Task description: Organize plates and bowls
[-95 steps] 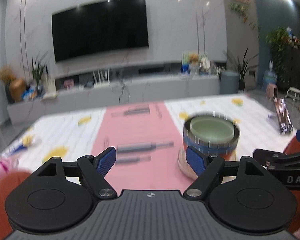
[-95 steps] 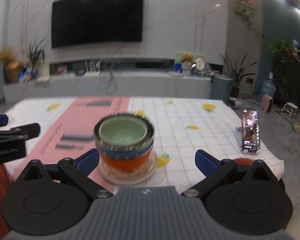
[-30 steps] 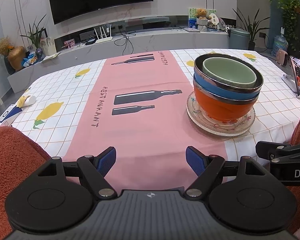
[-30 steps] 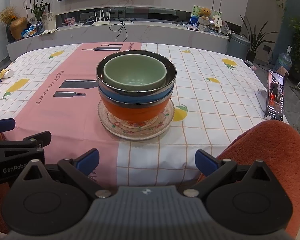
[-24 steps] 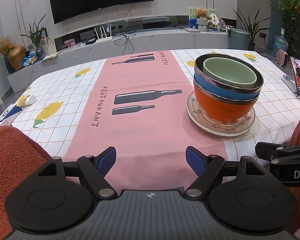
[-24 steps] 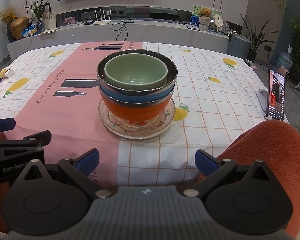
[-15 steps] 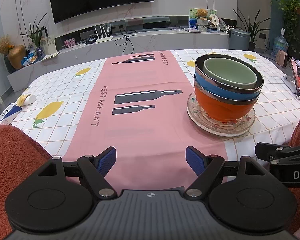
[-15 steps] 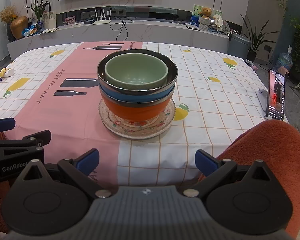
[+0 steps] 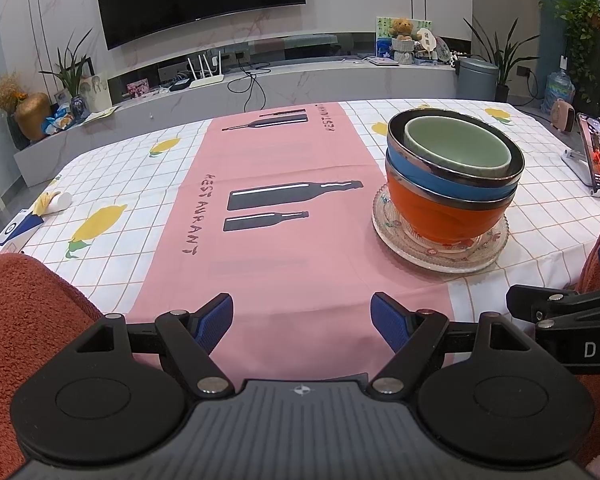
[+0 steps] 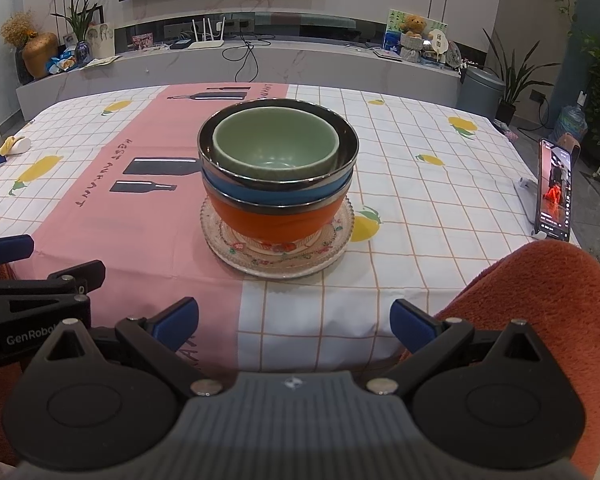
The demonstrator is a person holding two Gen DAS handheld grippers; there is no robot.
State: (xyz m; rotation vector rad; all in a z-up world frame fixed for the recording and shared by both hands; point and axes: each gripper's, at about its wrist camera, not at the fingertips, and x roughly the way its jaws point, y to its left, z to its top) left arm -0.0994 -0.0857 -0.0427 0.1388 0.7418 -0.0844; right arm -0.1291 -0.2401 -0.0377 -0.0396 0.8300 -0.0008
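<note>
The stack stands on the desk (image 10: 420, 184) a little ahead of both grippers: a patterned glass plate (image 10: 277, 258) at the bottom, an orange bowl (image 10: 276, 220) on it, a blue bowl (image 10: 276, 192) nested in that, and a small green bowl (image 10: 276, 148) sitting loose inside the blue one's steel rim. In the left wrist view the same plate (image 9: 440, 258) lies to the right of the pink strip of the tablecloth (image 9: 260, 248).

The main risk, as I judge it, is the tower itself. The green bowl is narrower than the bowl that carries it, so a sideways nudge could slide or tip it. A pinch on one steel rim would likely lift the bowls unevenly, and smooth metal and glazed ware may slip between the fingers. A push low on the orange bowl could drag the plate across the cloth. A phone (image 10: 554, 192) propped on a stand near the desk's right edge could be knocked by a wide swing.

The left gripper (image 9: 302, 316) hovers low over the near edge of the desk, its fingers spread and empty, aimed at the pink strip with the stack off to its right. The right gripper (image 10: 294, 322) faces the stack almost squarely, fingers likewise spread wide, holding nothing.
</note>
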